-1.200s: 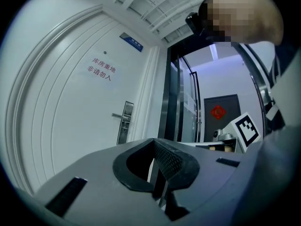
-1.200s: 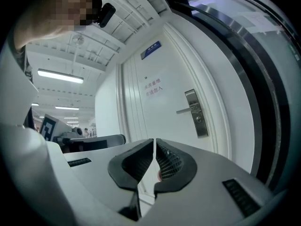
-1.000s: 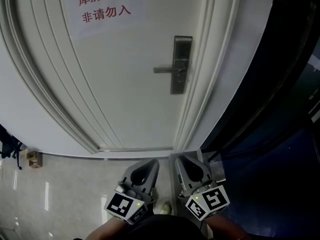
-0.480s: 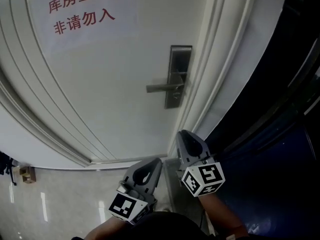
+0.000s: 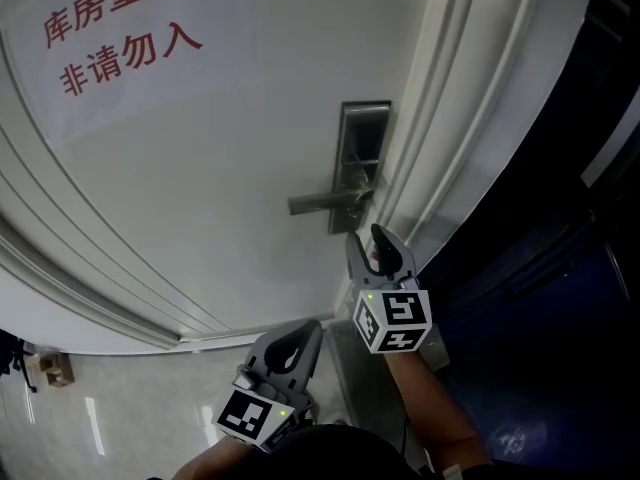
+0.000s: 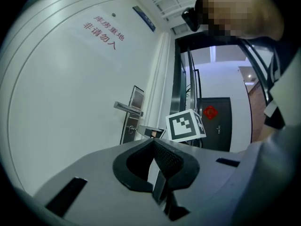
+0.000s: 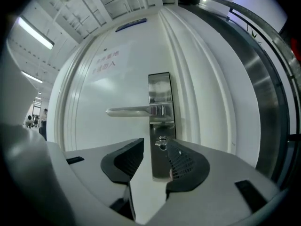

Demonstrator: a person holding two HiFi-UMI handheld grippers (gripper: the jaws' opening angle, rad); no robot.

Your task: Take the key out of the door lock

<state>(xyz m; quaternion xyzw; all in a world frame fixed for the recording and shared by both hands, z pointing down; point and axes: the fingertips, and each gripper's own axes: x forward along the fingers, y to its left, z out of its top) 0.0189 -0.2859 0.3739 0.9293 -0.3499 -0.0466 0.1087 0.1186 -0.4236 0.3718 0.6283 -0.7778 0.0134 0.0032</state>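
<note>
While one small metal key is lodged in silver lock plate, long axis pointing into white door, jaws of right gripper, just opening, are held apart near it, empty; jaws of left gripper closed.

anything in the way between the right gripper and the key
Nothing visible. The right gripper has just been opening its jaws, nothing between them; the key sits straight ahead, below the handle.

White door is carrying a steel lock plate near its right edge. Lever handle is sticking out leftward. Key is sitting in the cylinder below the handle. Red-lettered notice is hanging upper left. Glossy floor is bearing a small brown object at the door's foot.
</note>
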